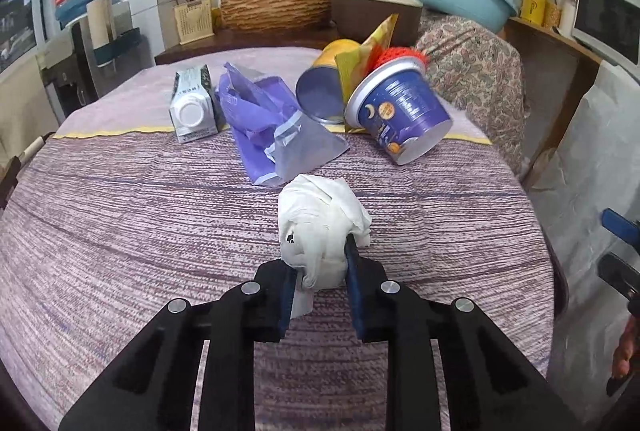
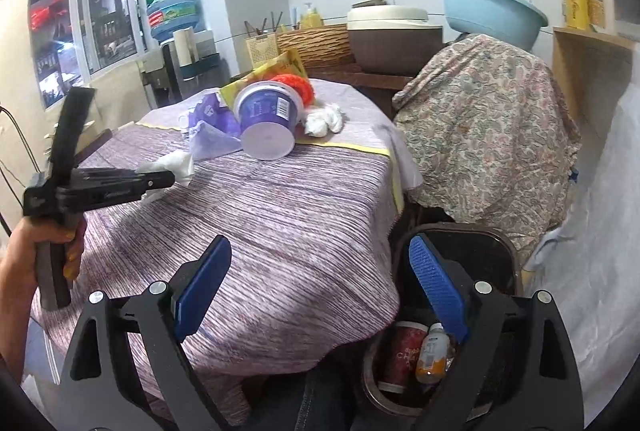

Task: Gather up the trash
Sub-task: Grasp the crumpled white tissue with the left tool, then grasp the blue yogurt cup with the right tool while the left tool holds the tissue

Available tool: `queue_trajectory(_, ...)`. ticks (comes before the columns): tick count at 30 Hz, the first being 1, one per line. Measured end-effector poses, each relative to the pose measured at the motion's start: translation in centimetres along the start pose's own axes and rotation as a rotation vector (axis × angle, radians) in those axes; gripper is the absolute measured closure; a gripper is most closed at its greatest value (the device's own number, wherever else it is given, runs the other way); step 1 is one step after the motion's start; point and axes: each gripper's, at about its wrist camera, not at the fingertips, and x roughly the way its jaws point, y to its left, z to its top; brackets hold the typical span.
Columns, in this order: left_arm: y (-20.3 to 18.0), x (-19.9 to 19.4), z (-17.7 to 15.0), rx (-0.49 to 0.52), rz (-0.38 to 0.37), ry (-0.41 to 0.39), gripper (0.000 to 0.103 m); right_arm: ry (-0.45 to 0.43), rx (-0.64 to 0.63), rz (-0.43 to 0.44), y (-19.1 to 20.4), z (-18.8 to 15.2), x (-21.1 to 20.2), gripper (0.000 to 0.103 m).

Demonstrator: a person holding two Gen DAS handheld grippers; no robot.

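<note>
Striped tablecloth (image 1: 120, 231) under tilted left tool (image 1: 318, 267) pinching tissue wad (image 1: 320, 223)

A ribbed, matt woven cloth (image 1: 120, 231) covers the table. The crumpled tissue (image 1: 320, 223) looks soft and papery, the purple bag (image 1: 256, 119) thin glossy plastic. The blue noodle cup (image 1: 404, 107) is smooth printed paper.

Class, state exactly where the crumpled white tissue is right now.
In the left wrist view the crumpled white tissue sits pinched in the left hand-held gripper, just nearer than the purple bag.

We see a crumpled white tissue wad (image 1: 320, 231) pinched upright between our left jaws, just above the tabletop (image 1: 120, 231).
</note>
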Motion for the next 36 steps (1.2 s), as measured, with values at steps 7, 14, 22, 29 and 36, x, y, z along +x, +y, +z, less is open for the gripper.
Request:
queue_trajectory(7, -0.9, -2.8, -1.4, -0.022, 0.007, -0.061, 0.080, 0.047, -0.023, 0.089, 1.8, 2.9, 3.2, 0.013)
queue_trajectory(14, -1.4, -4.4, -2.3, -0.045, 0.009, -0.094, 0.080, 0.099, -0.106, 0.126, 5.0, 7.6, 8.2, 0.013)
queue_trajectory(22, -1.6, -4.5, -3.1, -0.062, -0.008, -0.091, 0.080, 0.258, -0.093, 0.085, 6.6, 12.2, 15.7, 0.013)
queue_trajectory(29, -1.6, -4.5, -3.5, -0.066, -0.021, -0.089, 0.080, 0.351, -0.096, 0.007, 7.1, 13.1, 20.8, 0.013)
queue_trajectory(36, -1.8, -4.6, -4.1, -0.070, -0.032, -0.086, 0.080, 0.383, -0.116, -0.016, 7.3, 12.7, 22.4, 0.032)
